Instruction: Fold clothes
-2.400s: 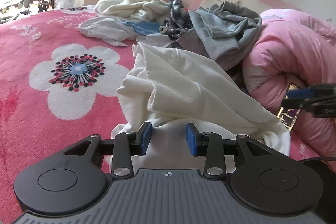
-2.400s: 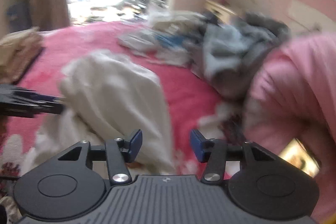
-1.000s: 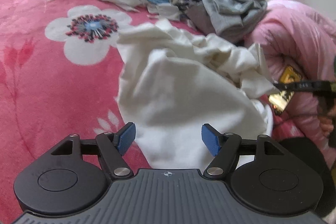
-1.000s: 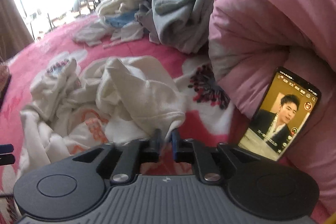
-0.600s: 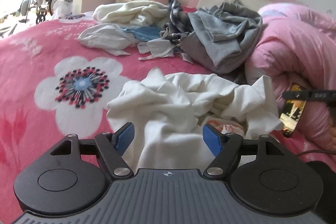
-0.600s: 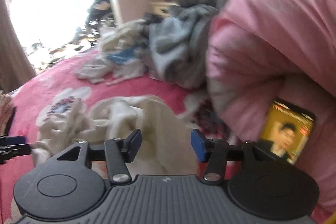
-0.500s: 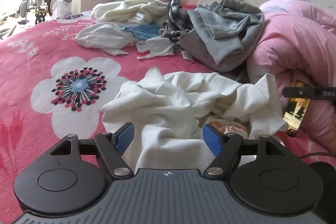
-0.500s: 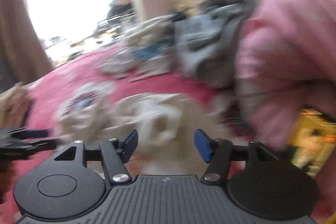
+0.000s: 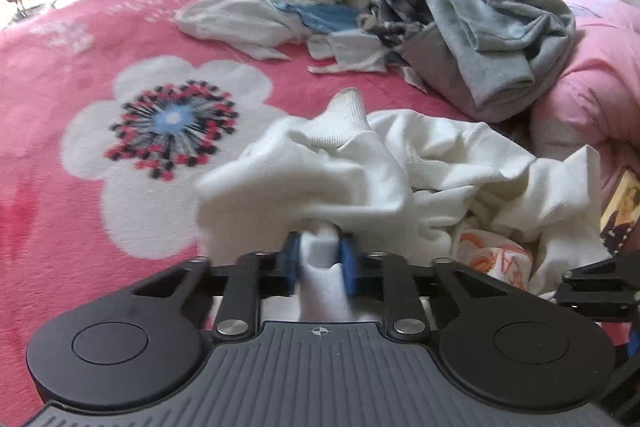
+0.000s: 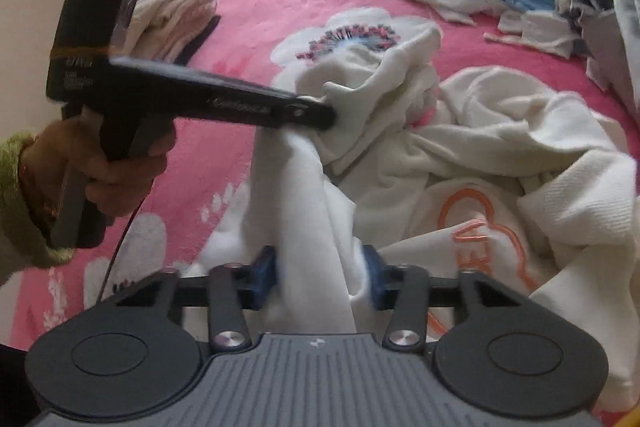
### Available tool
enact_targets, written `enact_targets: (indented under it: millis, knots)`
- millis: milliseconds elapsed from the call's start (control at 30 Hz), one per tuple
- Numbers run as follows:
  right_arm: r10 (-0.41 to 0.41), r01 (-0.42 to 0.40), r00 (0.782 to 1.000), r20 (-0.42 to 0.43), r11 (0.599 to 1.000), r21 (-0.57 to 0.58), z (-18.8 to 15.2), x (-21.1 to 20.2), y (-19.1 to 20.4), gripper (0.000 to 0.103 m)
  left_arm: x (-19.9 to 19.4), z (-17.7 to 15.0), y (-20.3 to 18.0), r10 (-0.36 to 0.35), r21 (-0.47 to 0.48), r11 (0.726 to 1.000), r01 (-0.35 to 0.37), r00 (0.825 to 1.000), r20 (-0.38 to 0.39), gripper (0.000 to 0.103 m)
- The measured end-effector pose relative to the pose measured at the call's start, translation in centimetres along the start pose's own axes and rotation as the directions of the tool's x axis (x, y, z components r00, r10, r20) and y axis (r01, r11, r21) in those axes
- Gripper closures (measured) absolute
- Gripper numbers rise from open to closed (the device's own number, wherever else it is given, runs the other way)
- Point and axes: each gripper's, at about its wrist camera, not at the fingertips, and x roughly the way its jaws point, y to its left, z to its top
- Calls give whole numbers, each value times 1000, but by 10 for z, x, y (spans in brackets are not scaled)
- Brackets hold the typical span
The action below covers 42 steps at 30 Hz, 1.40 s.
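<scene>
Your left claw [image 9: 319, 262] is closing, and the frames show its blue pads already pinching a bunched fold of the white top [image 9: 384, 171], which lies crumpled in the middle of the bed. Your right claw [image 10: 319, 281] is closing too, a hanging fold of that same top between its jaws, but whether the pads bite yet I can't tell.

Now the risks. You've got thick bunches, not clean edges, so lift here and the top may come up twisted, with sleeves trapped inside. The two claws sit close together on the cloth, and pulling apart could slip a thin grip loose. Watch the phone [image 9: 618, 207] propped against the pink duvet [image 9: 592, 87]: a swinging hem could knock it flat.

The surface is a soft pink blanket [image 9: 52, 155] with big white flowers, so nothing slides easily. The heap of unfolded clothes [image 9: 400, 7] sits further up by the headboard, near enough to snag. Bright doorway beyond, with a curtain beside it.
</scene>
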Motion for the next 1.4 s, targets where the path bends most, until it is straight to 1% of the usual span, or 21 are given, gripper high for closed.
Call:
enact_targets:
  millis: [67,167,333,400,467,533,567,600,700,733,767,833,867,933,967,1033,1100,1167,1267,1333,1400]
  knots:
    - [36,-36,999,9,999,-9,-2,-10,6,79,-20,-7,11,-20,-41,999,21,1000,24,94]
    - [105,-105,994,1,994,-17,-8,-20,18,80,-54,-23,27,-60,-88,994,63,998,36,97]
    - [193,-199,978,-84,978,-60,-29,-23,43,80,-99,-56,38,-87,-101,991,84,996,-23,97]
    - [208,-223,969,-131,969,-109,-37,-25,51,80,-114,-70,43,-100,-117,989,92,993,-65,97]
    - [210,-240,960,-184,958,-155,-45,-30,58,80,-124,-86,45,-121,-122,987,103,982,-146,97]
    - [207,-253,950,-234,949,-189,-54,-35,61,80,-131,-99,51,-131,-142,985,104,970,-204,92]
    - [203,-260,944,-261,943,-207,-59,-37,63,80,-135,-101,54,-129,-157,983,96,968,-214,89]
    - [193,-263,938,-288,937,-231,-63,-39,66,80,-139,-102,59,-121,-174,981,86,971,-207,85]
    - [159,-271,920,-359,919,-286,-75,-42,75,78,-149,-90,71,-101,-229,971,72,988,-118,76]
    - [160,-274,914,-373,921,-276,-77,-42,75,75,-148,-85,72,-103,-240,968,79,991,-89,74]
    - [165,-278,909,-383,924,-262,-77,-42,75,69,-145,-78,72,-110,-246,965,92,992,-60,70]
    - [179,-291,908,-379,920,-263,-75,-50,74,61,-136,-66,67,-125,-240,964,117,992,-15,67]
    - [191,-301,910,-367,915,-270,-71,-56,73,56,-128,-61,60,-132,-218,967,128,991,-7,66]
    - [224,-314,920,-322,913,-261,-58,-72,66,49,-105,-55,45,-183,-166,970,177,983,-20,61]
    - [244,-320,924,-293,913,-251,-49,-80,60,45,-91,-56,38,-219,-153,966,209,974,-56,57]
    - [286,-336,929,-235,917,-214,-33,-95,47,40,-61,-60,25,-282,-148,954,261,948,-146,56]
    - [322,-347,933,-159,923,-164,-11,-103,34,37,-38,-71,17,-294,-154,952,264,926,-235,56]
    - [353,-362,930,-100,926,-103,11,-99,25,34,-28,-85,11,-285,-144,957,253,913,-292,56]
    - [369,-368,926,-81,929,20,49,-59,21,34,-32,-100,9,-301,-141,952,271,908,-291,56]
    - [330,-326,936,-123,944,56,67,-21,25,34,-36,-105,10,-333,-171,940,294,898,-287,56]
    - [250,-241,947,-200,968,68,79,23,32,35,-38,-109,10,-356,-189,931,312,889,-288,56]
